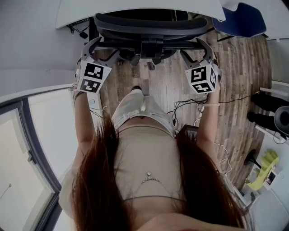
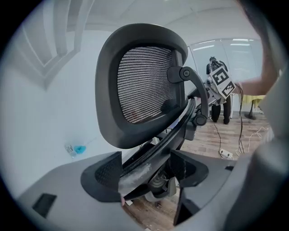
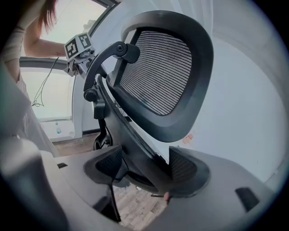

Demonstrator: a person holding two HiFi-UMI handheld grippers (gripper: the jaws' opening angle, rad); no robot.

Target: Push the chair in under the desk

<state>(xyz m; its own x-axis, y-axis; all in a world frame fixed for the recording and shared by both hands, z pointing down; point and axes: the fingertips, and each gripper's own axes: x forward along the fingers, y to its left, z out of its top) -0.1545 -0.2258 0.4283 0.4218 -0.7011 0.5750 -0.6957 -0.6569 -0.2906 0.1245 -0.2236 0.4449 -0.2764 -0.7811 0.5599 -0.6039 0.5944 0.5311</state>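
Behind the chair (image 1: 149, 28), you have both tools clamped on its frame.
On your side of the chair, your left tool (image 2: 145, 173) and right tool (image 3: 143, 168) each pinch the curved back frame (image 2: 151, 155), one per side, probably so the push runs straight without swivelling. Only the tool views show that grip, below the mesh headrest (image 3: 158, 72). Only the head view shows the surface (image 1: 135, 9) beyond, its edge meeting the chair's back.
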